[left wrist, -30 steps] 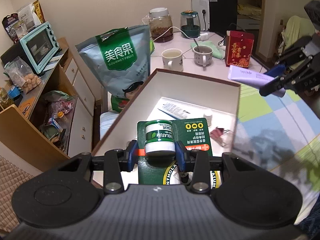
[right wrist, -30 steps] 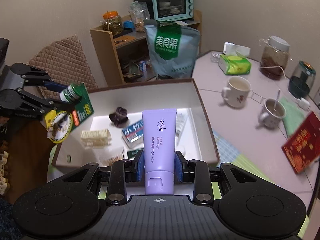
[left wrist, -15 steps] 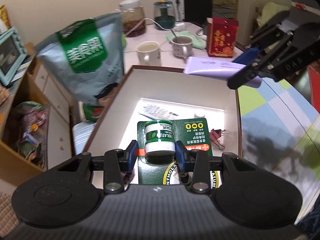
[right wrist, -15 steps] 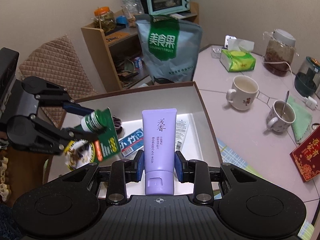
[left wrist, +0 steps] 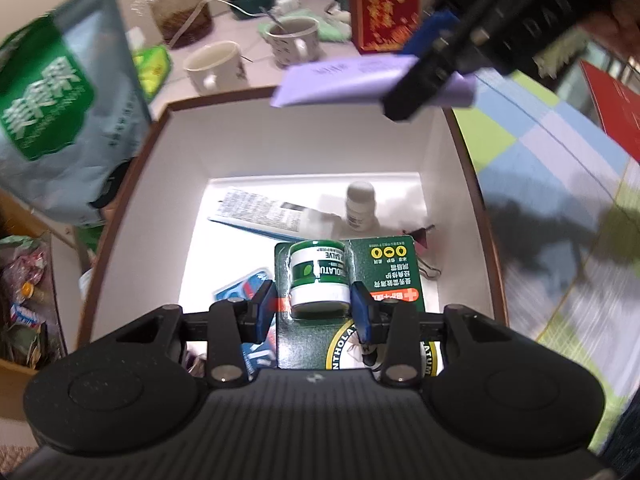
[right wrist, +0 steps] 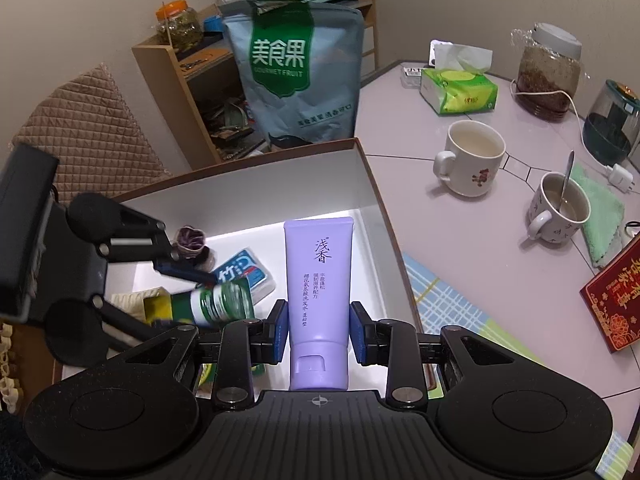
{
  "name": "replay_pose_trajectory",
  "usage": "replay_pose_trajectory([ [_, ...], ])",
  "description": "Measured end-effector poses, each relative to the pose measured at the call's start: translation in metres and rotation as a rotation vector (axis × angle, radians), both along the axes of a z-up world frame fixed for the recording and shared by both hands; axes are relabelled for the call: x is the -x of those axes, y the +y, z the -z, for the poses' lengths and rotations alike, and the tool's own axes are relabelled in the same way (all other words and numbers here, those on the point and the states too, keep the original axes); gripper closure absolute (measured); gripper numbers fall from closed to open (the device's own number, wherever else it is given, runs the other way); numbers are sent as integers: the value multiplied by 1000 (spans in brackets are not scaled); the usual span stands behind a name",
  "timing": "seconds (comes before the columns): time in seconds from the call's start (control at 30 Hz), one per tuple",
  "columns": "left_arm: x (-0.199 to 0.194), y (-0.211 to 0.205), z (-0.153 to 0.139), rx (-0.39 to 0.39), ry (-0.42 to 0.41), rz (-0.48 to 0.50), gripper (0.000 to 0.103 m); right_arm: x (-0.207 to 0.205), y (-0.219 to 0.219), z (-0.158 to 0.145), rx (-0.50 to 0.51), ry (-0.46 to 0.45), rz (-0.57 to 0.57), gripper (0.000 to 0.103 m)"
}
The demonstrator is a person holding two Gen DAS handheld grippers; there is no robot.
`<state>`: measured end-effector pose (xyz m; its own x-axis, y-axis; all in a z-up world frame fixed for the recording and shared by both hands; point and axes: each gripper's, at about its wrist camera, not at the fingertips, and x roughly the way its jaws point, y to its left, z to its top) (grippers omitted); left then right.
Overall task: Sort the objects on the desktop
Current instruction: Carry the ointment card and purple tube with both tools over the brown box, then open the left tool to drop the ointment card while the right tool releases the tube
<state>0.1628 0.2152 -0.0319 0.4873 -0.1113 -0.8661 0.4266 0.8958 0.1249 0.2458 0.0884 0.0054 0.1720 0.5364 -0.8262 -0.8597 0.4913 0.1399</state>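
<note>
On the cluttered table the open white box (right wrist: 256,184) lies beneath both tools, the right gripper (right wrist: 319,336) clenching the purple tube (right wrist: 319,292) lengthwise toward twelve o'clock, the left gripper (left wrist: 313,312) at its nine o'clock gripping the green salve pack (left wrist: 320,276).

Both wrist cameras look steeply down, close above the shared white box (left wrist: 312,148) (right wrist: 280,188), from adjoining sides.
</note>
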Motion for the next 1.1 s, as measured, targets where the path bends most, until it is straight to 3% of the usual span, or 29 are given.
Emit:
replay_pose_trajectory([
  [0.3, -12, -2, 21, 32, 47, 13, 65, -20, 12, 17, 18, 33, -3, 72],
  [0.57, -19, 14, 10, 85, 26, -38, 65, -37, 33, 37, 42, 46, -20, 72],
  [0.93, -32, 38, -1, 93, -10, -105, 65, -57, 64, 63, 54, 65, -13, 72],
  [1.1, -37, 45, 2, 96, -11, -119, 65, -53, 77, 65, 61, 22, -27, 72],
])
